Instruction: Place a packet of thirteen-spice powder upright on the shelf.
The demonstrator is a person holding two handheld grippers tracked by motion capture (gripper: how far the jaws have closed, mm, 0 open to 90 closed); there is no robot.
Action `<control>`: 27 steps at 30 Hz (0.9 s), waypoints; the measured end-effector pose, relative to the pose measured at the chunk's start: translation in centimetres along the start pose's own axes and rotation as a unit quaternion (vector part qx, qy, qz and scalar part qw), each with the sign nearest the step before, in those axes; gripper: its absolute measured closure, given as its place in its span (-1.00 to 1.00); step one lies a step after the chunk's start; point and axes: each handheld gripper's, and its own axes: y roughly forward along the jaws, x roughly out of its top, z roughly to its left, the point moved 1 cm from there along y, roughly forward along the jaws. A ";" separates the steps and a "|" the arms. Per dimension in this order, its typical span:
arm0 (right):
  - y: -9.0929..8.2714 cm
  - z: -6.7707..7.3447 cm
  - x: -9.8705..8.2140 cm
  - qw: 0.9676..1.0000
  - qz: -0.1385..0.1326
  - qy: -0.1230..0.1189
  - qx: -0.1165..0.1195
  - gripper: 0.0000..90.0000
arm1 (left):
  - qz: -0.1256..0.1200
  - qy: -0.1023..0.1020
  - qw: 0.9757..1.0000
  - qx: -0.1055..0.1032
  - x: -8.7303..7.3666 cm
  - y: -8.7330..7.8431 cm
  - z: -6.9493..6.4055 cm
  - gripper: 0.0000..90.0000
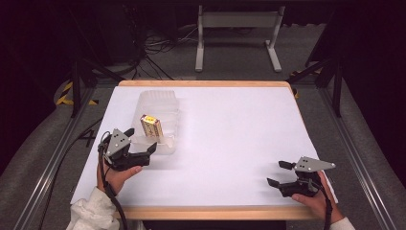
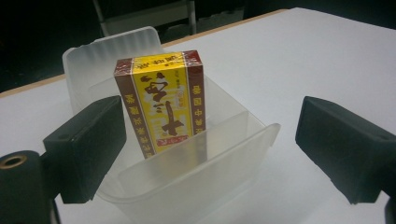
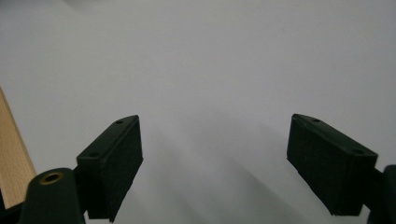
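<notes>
A yellow and brown box (image 1: 151, 126) (image 2: 161, 100) stands upright in a clear plastic container (image 1: 160, 110) (image 2: 196, 177), behind an inner divider. My left gripper (image 1: 141, 140) (image 2: 210, 154) is open at the container's near end, its jaws wide apart on either side of that end, touching nothing. Over at the table's front right, my right gripper (image 1: 278, 173) (image 3: 215, 163) is open above bare white tabletop with nothing between its jaws.
The white table (image 1: 230, 129) has a wooden edge (image 1: 206, 211) (image 3: 11, 154) along the front and back. Metal frame rails run down both sides, and a stand and cables sit on the floor beyond the far edge.
</notes>
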 end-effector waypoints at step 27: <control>-0.4 0.7 0.5 0.999 -0.009 -0.024 -0.027 -0.62 | 0.037 0.056 0.997 -0.044 -1.7 -0.4 -3.5 -0.81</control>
